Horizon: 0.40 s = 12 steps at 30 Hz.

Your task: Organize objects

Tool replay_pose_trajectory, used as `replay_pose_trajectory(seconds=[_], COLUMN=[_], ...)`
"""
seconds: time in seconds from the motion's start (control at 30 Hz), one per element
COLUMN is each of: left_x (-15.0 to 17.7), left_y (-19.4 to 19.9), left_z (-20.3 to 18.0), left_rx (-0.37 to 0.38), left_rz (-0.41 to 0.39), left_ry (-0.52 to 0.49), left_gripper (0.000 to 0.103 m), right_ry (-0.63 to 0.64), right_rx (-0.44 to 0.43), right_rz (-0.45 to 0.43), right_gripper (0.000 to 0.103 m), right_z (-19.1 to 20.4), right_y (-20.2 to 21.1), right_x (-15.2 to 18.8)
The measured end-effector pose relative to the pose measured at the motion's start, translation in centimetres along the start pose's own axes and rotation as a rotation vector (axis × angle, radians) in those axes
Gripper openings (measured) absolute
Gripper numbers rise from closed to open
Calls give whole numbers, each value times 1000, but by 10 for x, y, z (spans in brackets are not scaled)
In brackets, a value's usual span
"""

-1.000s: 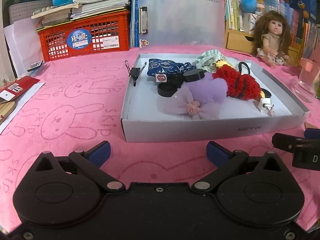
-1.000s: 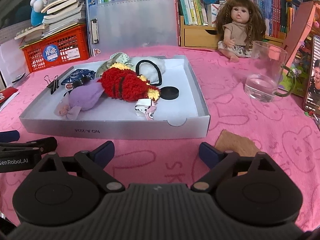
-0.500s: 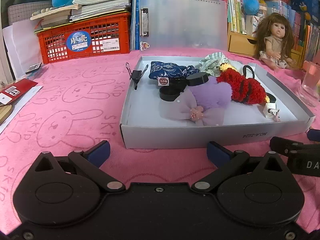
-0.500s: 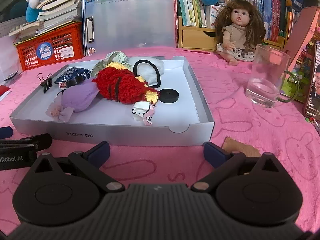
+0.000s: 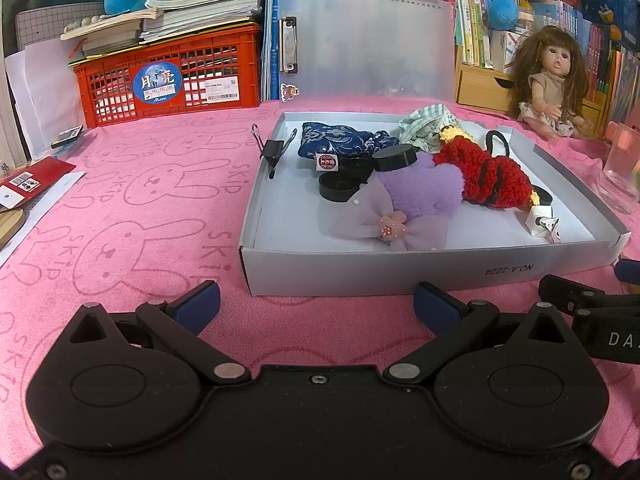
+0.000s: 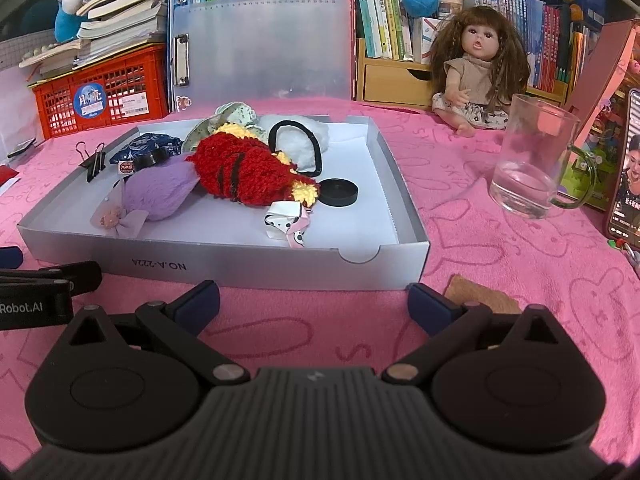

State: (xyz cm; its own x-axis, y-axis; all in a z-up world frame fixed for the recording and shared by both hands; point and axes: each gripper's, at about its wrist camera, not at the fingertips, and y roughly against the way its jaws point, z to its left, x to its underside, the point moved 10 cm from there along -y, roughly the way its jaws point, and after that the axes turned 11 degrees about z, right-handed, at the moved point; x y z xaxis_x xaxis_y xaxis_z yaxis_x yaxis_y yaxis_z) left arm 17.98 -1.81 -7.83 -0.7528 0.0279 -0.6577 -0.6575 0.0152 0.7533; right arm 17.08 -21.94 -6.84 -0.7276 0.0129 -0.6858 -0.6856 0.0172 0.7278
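A shallow grey box (image 5: 400, 272) lies on the pink cloth. It holds a purple plush with a bow (image 5: 420, 196), a red knitted toy (image 5: 488, 180), a blue patterned pouch (image 5: 340, 142), black round lids (image 5: 340, 186), a black hair tie (image 5: 498, 140) and a binder clip (image 5: 274, 148) on its left wall. My left gripper (image 5: 316, 304) hovers open and empty before the box's front wall. My right gripper (image 6: 314, 304) is open and empty in front of the same box (image 6: 240, 268), beside a brown patch (image 6: 480, 296).
A glass mug (image 6: 532, 168) and a phone (image 6: 626, 168) stand to the right of the box. A doll (image 6: 476, 80) sits behind them. At the back are a clipboard (image 5: 368, 44) and a red crate (image 5: 172, 76). A red card (image 5: 28, 184) lies far left.
The right gripper's jaws have spread slightly wider, and its right finger now covers part of the brown patch. The left gripper has hardly moved.
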Motion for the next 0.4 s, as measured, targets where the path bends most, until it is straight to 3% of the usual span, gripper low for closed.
replay_pose_trajectory(seconds=[0.4], left_x=[0], left_y=[0], left_z=[0], left_rx=[0], left_rz=[-2], left_ry=[1], left_gripper=[103], right_ry=[0], right_rx=[0], right_rz=[-1], right_gripper=[103], right_z=[0], right_y=[0], right_x=[0])
